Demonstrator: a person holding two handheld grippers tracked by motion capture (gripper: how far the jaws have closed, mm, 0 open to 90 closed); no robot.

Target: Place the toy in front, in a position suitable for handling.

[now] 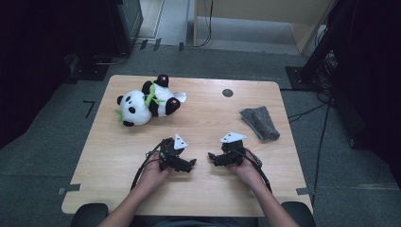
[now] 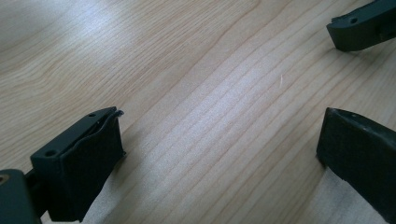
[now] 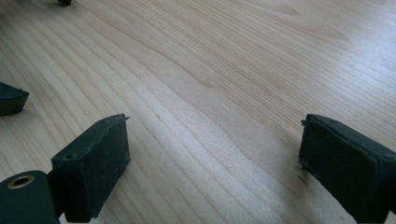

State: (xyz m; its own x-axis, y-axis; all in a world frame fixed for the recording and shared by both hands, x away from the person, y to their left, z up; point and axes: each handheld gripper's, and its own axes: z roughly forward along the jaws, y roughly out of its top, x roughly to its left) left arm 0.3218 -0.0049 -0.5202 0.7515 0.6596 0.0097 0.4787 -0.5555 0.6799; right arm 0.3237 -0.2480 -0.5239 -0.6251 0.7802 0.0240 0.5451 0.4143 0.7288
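Both grippers — left gripper [image 1: 189, 164], right gripper [image 1: 212, 157] — rested released, jaws apart and empty; the panda plush [image 1: 147, 100] lay beyond, nearer the left.

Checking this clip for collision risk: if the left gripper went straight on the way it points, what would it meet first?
Probably the right gripper: the left gripper points across at it over bare table, open fingers empty. Depth is uncertain.

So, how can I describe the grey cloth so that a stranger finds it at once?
Start from the wooden table. On its right side, beyond the right gripper, lies the grey cloth, folded and fuzzy. Unlike the black-and-white panda toy on the left, it is flat and plain grey.
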